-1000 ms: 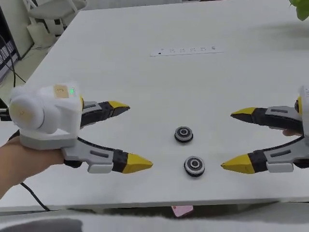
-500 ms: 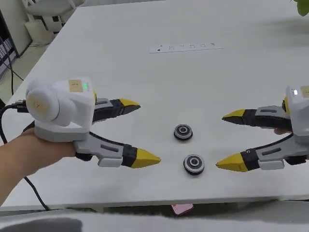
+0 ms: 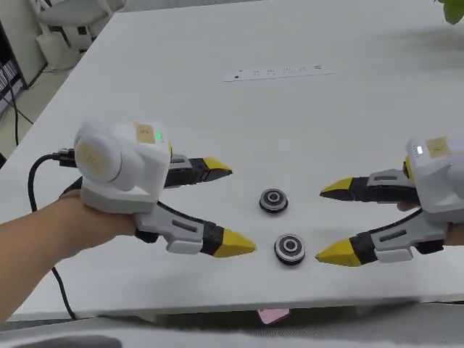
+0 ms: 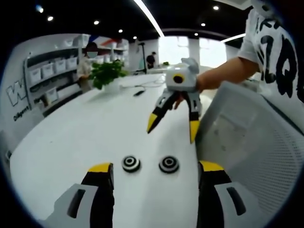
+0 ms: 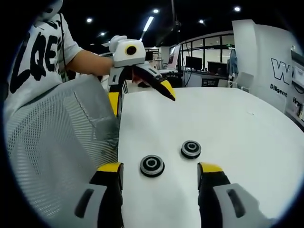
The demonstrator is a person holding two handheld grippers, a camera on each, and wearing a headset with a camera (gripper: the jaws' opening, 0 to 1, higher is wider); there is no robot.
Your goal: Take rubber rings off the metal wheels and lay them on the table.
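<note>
Well, two metal wheels (image 3: 273, 201) sat on the table (image 3: 181, 94) between the left gripper (image 3: 233, 206) and right gripper (image 3: 328, 222), both with jaws wide apart and holding nothing. Their black rubber rings (image 3: 278, 249) likely felt soft and stretchy; pinching the outer edge seemed best.

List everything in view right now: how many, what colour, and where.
far wheel: one, black ring on silver hub, table front centre
near wheel: one, same colours, nearer the table edge
table: one, white, under everything
socket strip: one, white, far across the table
plant: one, green, far right corner
pink thing: one, below the near table edge, kind unclear
cable: one, black, looping at left
left gripper: one, white, grey, yellow tips, open, left of wheels
right gripper: one, same colours, open, right of wheels
</note>
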